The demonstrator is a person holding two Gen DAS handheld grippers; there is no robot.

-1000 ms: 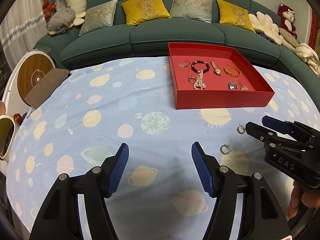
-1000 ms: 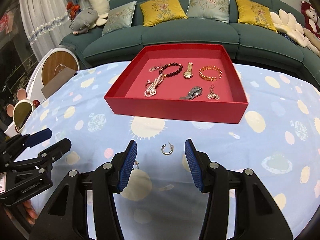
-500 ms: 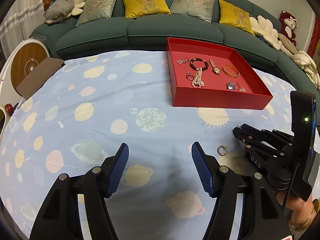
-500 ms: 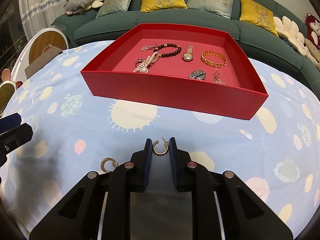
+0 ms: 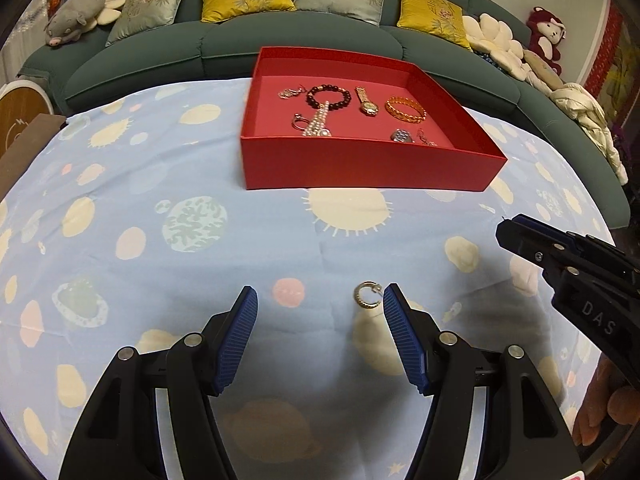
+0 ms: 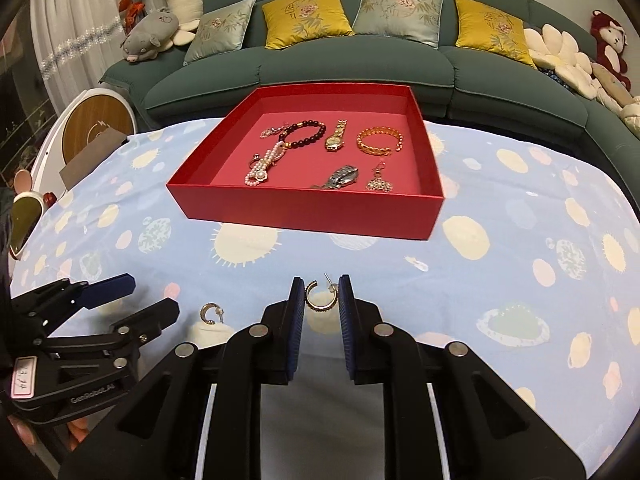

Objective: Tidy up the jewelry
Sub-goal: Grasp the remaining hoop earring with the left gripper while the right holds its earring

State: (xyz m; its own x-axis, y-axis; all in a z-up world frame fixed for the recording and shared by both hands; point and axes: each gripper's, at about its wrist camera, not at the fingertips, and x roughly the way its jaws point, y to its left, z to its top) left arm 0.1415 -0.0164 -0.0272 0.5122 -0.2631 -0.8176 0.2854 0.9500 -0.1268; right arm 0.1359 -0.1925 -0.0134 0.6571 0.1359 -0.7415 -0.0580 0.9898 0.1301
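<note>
A red tray on the blue cloth holds bracelets, watches, a pearl piece and earrings. My right gripper is shut on a gold hoop earring and holds it just above the cloth, in front of the tray. It shows at the right edge of the left wrist view. A second gold hoop earring lies on the cloth just inside the right finger of my left gripper, which is open and low over the cloth. The left gripper also shows in the right wrist view.
A green sofa with cushions and plush toys runs behind the table. A round white and wood device and a brown card stand at the left edge. The blue planet-print cloth covers the table.
My right gripper has lifted the hoop earring it closed on. My left gripper has moved right and forward, so the second earring now lies between its fingers.
</note>
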